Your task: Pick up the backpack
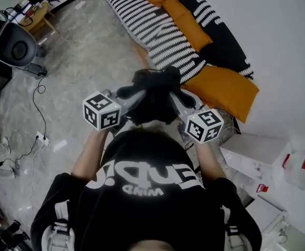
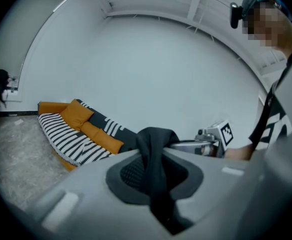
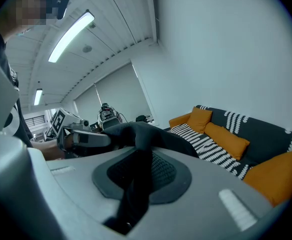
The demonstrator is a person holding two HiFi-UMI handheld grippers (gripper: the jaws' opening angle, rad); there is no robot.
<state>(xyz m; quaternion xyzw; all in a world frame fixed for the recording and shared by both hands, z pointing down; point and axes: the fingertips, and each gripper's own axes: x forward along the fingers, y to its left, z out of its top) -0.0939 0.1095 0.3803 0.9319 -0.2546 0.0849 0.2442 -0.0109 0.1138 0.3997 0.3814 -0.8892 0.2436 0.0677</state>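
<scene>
Aloft, black backpack (image 1: 155, 90) tight in the closed jaws of left gripper (image 1: 137, 95) and right gripper (image 1: 176, 102), striped sofa (image 1: 157, 30) beyond.

We look from the head camera steeply down, past the person (image 1: 142, 192), onto the left gripper (image 1: 134, 97), the right gripper (image 1: 177, 99) and the backpack (image 1: 155, 85) between them, with the sofa (image 1: 168, 30) beyond. Each gripper camera sits close behind its own jaws and faces out across the room. Each sees the other gripper, the backpack and the same sofa, so all three views share those
</scene>
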